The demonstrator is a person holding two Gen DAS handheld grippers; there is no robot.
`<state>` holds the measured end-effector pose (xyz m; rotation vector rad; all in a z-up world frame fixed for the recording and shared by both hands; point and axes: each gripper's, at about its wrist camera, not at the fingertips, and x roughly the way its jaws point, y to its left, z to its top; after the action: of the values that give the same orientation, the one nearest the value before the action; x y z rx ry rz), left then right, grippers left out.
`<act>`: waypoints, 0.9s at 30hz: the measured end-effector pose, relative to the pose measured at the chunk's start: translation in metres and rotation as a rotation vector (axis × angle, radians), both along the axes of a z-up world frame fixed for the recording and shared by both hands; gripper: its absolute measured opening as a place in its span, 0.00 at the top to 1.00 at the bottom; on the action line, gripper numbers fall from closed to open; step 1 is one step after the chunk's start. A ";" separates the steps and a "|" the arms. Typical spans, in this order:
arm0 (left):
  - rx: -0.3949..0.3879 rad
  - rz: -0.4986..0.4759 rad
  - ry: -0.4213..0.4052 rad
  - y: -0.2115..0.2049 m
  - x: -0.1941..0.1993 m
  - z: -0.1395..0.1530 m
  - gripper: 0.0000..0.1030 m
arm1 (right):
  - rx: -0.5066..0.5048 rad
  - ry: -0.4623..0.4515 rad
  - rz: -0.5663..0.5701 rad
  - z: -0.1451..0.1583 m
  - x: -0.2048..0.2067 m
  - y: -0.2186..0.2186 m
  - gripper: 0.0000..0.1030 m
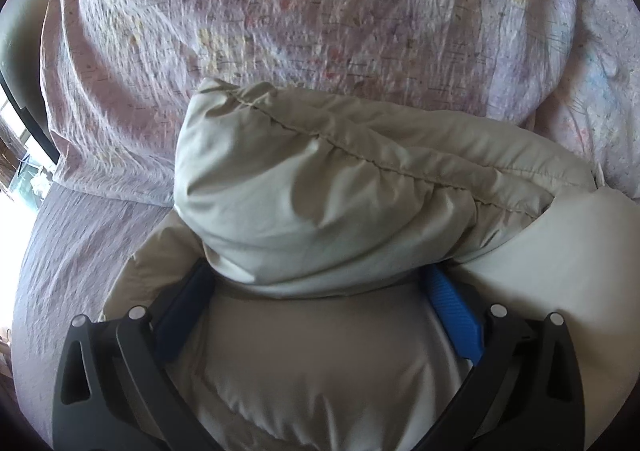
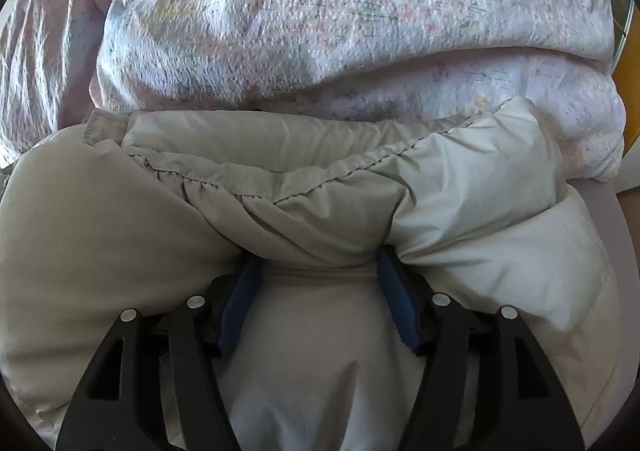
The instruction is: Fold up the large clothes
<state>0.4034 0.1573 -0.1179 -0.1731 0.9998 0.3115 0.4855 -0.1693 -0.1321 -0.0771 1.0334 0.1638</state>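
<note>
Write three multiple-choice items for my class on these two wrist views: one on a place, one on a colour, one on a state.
1. Where does the jacket lie?
A. on a bed with a floral quilt
B. on a wooden floor
C. in a basket

2. What colour are the pads on the fingers?
A. red
B. blue
C. yellow

3. How do the left gripper and right gripper stand?
A. both spread, padded fabric between the fingers
B. both shut on nothing
C. both off the jacket

Answers: 1 A, floral quilt lies behind the jacket; 2 B, blue pads show in both views; 3 A, the fingers flank a fabric bulge.
</note>
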 end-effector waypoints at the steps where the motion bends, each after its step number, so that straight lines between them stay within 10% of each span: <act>1: 0.001 0.002 -0.009 0.000 0.000 -0.002 0.02 | -0.001 -0.003 0.000 -0.003 -0.001 -0.003 0.38; 27: 0.006 0.010 -0.065 0.001 -0.004 -0.039 0.02 | -0.011 -0.109 0.023 -0.060 0.040 0.075 0.33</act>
<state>0.3993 0.1578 -0.1565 -0.1815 0.9336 0.3163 0.5259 -0.0942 -0.1925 -0.1066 0.9248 0.1735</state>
